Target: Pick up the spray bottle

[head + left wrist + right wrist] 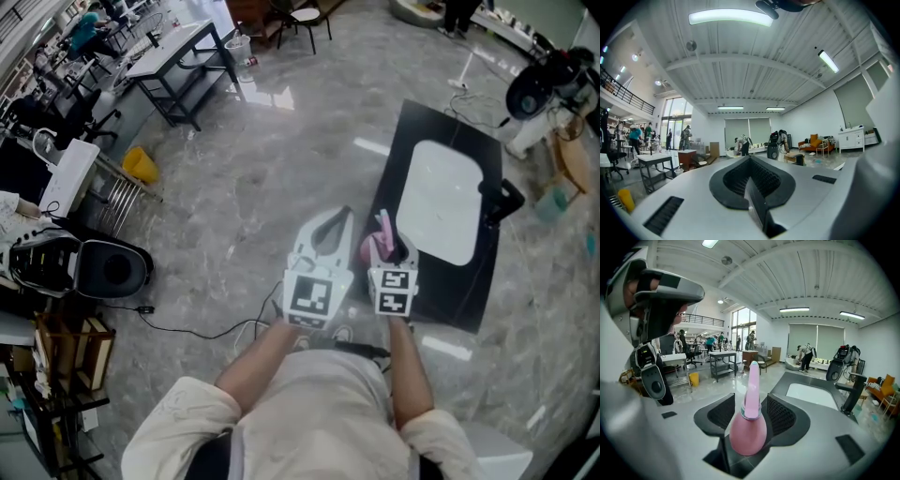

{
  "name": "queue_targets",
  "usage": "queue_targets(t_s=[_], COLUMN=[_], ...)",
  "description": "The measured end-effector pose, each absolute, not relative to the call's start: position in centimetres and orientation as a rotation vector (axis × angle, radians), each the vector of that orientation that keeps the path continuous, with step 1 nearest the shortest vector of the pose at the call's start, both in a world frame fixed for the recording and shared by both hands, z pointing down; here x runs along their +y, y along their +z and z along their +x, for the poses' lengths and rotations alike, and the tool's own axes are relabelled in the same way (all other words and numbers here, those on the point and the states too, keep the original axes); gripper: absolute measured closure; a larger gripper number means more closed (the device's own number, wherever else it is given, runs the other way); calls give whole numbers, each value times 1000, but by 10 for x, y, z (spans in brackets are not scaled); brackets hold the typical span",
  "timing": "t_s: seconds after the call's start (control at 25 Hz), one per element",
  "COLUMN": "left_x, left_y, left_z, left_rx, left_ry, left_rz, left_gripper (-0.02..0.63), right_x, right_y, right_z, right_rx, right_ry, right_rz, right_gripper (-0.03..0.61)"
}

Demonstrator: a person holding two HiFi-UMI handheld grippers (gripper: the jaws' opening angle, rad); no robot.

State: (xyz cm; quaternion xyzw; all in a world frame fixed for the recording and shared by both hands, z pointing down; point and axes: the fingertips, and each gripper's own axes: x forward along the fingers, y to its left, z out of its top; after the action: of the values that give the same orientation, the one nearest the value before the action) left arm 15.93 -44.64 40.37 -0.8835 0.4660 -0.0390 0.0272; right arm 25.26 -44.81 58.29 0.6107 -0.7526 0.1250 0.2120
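The spray bottle [747,432] is pink, with a round body and a long tapering nozzle that points up. It stands upright between the jaws of my right gripper [751,405]. The jaws stand wide, with a gap showing on each side of the nozzle, so the pads do not press on it. In the head view the spray bottle [370,247] sits at the near left corner of the black table [412,131], just ahead of the right gripper [389,251]. My left gripper [323,234] hovers beside it to the left. Seen in its own view, the left gripper [749,180] is shut on nothing.
A white mat [441,202] covers the middle of the black table, and a black stand [502,202] sits at its right edge. Grey polished floor surrounds the table. A yellow bin [141,166], work tables [178,56] and cluttered shelves stand far left.
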Motion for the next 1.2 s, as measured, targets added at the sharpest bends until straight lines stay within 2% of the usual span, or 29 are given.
queue_targets(t_s=[0.4, 0.52, 1.2], left_x=[-448, -448, -448], left_y=[411, 413, 412], left_z=[151, 151, 143], left_rx=[1472, 1473, 1471], left_ry=[-160, -167, -159], left_rz=[-2716, -2719, -2714], left_gripper=[612, 612, 612], right_x=[-452, -451, -453], right_y=[598, 597, 579], right_z=[252, 253, 255], right_rx=[-2067, -2072, -2109], right_ry=[362, 371, 345], right_rz=[1707, 1722, 1798], right_gripper=[377, 411, 431])
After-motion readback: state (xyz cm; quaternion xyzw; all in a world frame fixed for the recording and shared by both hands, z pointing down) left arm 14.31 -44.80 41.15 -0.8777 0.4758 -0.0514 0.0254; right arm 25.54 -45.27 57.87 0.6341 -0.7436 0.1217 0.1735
